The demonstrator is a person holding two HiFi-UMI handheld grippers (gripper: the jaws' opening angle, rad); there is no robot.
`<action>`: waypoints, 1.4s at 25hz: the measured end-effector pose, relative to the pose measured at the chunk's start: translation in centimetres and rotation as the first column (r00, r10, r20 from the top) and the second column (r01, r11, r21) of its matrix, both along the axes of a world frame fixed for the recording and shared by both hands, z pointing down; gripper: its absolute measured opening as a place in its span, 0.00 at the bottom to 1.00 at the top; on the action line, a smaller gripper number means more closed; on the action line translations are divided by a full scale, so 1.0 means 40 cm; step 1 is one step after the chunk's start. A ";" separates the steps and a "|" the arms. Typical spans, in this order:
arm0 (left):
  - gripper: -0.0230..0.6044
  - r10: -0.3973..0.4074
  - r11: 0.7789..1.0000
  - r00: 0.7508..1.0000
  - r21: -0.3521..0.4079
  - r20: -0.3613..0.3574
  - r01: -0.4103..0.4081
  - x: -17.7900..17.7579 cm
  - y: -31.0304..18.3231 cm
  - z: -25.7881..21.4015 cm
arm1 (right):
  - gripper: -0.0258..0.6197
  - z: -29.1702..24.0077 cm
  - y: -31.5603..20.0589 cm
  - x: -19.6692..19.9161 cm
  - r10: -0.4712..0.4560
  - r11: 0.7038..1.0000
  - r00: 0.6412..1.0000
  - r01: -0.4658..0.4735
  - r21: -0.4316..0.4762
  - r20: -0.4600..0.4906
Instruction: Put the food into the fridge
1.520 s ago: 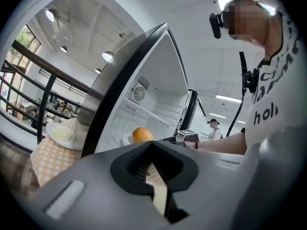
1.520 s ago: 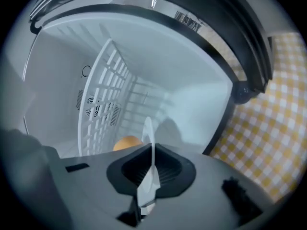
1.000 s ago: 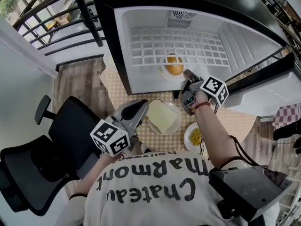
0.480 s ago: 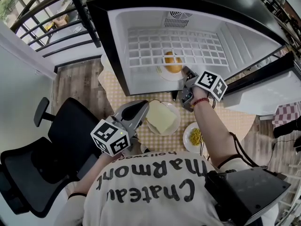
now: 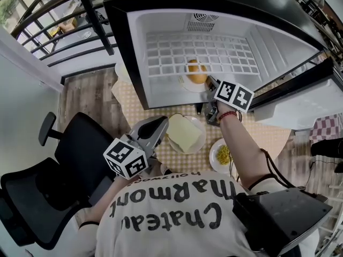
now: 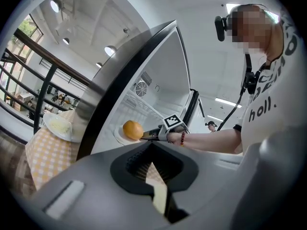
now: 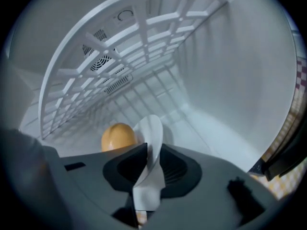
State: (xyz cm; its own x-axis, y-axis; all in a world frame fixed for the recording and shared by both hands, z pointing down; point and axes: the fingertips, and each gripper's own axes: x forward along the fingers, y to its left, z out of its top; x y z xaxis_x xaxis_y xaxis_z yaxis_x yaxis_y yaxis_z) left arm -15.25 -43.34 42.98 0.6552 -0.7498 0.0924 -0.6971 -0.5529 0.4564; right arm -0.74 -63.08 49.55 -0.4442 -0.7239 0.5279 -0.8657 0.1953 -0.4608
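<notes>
An orange bun [image 5: 196, 72] lies on a white plate [image 5: 185, 83] on the floor of the open fridge [image 5: 161, 52]. My right gripper [image 5: 210, 84] reaches in at the plate's near edge. In the right gripper view the plate's rim [image 7: 151, 128] runs between the jaws, which are opening, with the bun [image 7: 117, 136] just beyond. My left gripper [image 5: 161, 123] hovers shut and empty over the table, beside a plate [image 5: 199, 123] with a pale yellow slab. The left gripper view shows the bun [image 6: 133, 129] and the right gripper [image 6: 149, 135] from the side.
A small bowl of corn [image 5: 222, 155] sits on the checkered table [image 5: 268, 135] below the right arm. The fridge door [image 5: 300, 90] swings open to the right. A black office chair [image 5: 59, 165] stands at the left. Another plate of pale food [image 6: 58, 127] lies left of the fridge.
My right gripper has edged a little to the left at the fridge's mouth with the plate's rim. The left gripper has stayed where it was.
</notes>
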 end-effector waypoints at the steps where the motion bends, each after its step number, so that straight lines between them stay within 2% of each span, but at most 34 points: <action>1: 0.05 0.001 1.000 1.000 0.001 0.000 -0.001 0.001 0.003 0.000 | 0.18 0.000 0.000 0.000 -0.009 1.000 1.000 0.010 0.007 -0.026; 9: 0.05 -0.029 1.000 1.000 -0.009 -0.005 0.029 -0.022 0.027 0.005 | 0.23 0.004 0.002 0.003 -0.054 0.997 0.986 0.061 0.037 -0.158; 14: 0.05 -0.044 0.999 0.999 -0.012 -0.010 0.044 -0.032 0.047 0.007 | 0.27 0.025 0.000 0.013 -0.055 0.998 0.974 0.060 0.015 -0.220; 22: 0.05 -0.102 0.995 0.995 -0.014 -0.018 0.102 -0.062 0.079 0.004 | 0.29 0.049 -0.003 0.019 -0.038 0.999 0.967 0.040 0.001 -0.253; 27: 0.05 -0.128 0.992 0.992 -0.009 -0.003 0.127 -0.053 0.096 0.000 | 0.30 0.045 -0.011 0.030 -0.066 0.995 0.920 0.089 0.040 -0.386; 30: 0.05 -0.144 0.990 0.990 -0.002 0.013 0.144 -0.043 0.114 -0.001 | 0.30 0.034 -0.011 0.044 -0.055 0.993 0.923 0.089 0.073 -0.381; 35: 0.05 -0.184 0.983 0.982 0.015 0.037 0.183 -0.007 0.165 -0.037 | 0.30 -0.050 0.029 0.075 -0.042 0.985 0.952 0.091 0.148 -0.304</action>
State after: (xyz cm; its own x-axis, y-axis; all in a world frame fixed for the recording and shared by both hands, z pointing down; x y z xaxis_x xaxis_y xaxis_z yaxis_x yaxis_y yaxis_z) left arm -15.52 -36.72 41.48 0.5024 -0.8581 0.1058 -0.8041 -0.4188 0.4219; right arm 2.25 -61.92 47.55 -0.3336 -0.7831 0.5249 -0.9414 0.3064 -0.1411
